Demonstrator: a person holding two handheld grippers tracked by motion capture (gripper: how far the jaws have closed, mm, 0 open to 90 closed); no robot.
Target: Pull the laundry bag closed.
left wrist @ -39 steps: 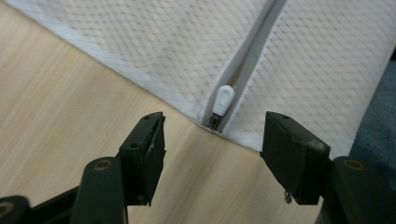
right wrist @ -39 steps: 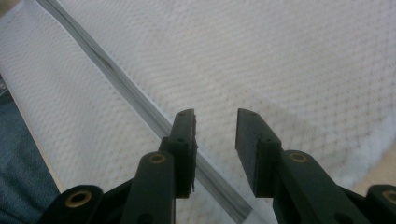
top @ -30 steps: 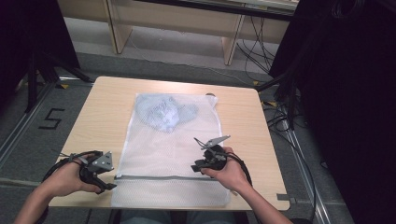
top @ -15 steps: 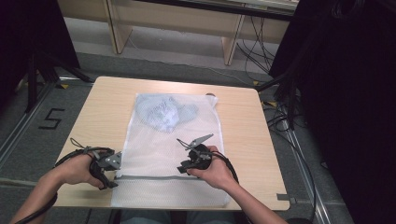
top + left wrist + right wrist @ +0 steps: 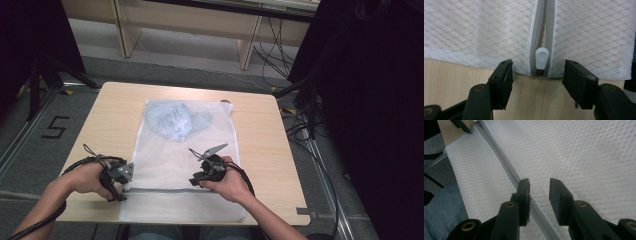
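On the wooden table (image 5: 115, 107) the white mesh laundry bag (image 5: 185, 165) lay flat, so I set my left gripper (image 5: 537, 75), jaws just closing but untouching, astride its zipper pull (image 5: 541, 58) at the near-left edge, and held my right gripper (image 5: 539, 195) open over the zipper (image 5: 499, 160) to steady it.

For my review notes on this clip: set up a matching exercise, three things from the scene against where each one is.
Things:
1. zipper pull
2. blue garment
3. right gripper

Places:
A. inside the mesh bag, at its far end
B. over the mesh beside the zipper band
C. at the bag's edge, between the left gripper's open jaws

Pairs: 1-C, 2-A, 3-B
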